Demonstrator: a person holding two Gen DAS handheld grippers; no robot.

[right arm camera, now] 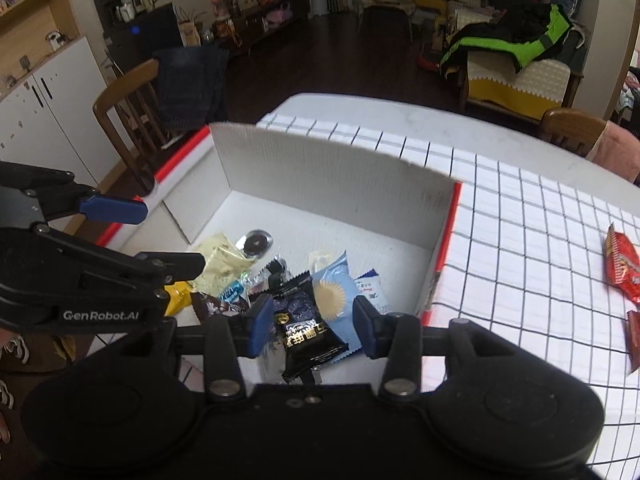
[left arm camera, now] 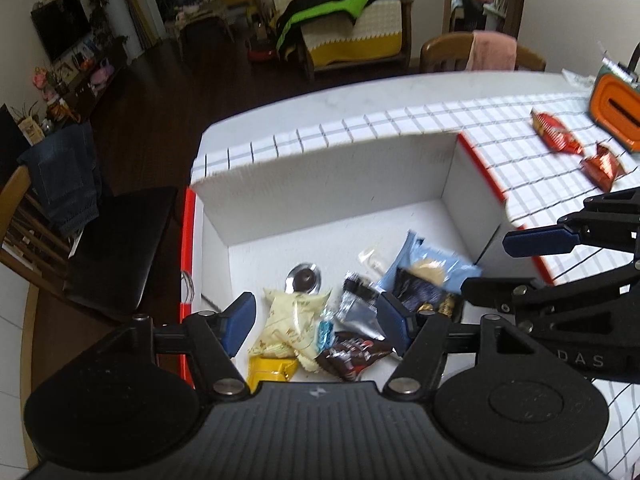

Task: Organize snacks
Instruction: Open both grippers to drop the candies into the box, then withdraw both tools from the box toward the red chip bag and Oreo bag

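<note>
Snacks already fill the white box (right arm camera: 336, 184); 2 red packets (left arm camera: 556, 132) lie on the tabletop (right arm camera: 520, 240) beside it. Both left tongs (left arm camera: 316, 322) and right tongs (right arm camera: 310, 324) hang wide and empty over the box. Next, swing right, pinching 1 packet's middle.

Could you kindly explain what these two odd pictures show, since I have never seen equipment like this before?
There is no robot here: a person holds a pair of two-finger tongs in each hand, and each carries a wide-angle camera looking along its fingers.

One picture is from the left tongs, the other from the right tongs. Each also glimpses the other at its edge.

Both hover open over a white cardboard box on a checked tablecloth. Inside lie snacks, among them a cream packet, a light blue packet and a black packet. Red-wrapped snacks still lie on the cloth. Nothing is held.
</note>
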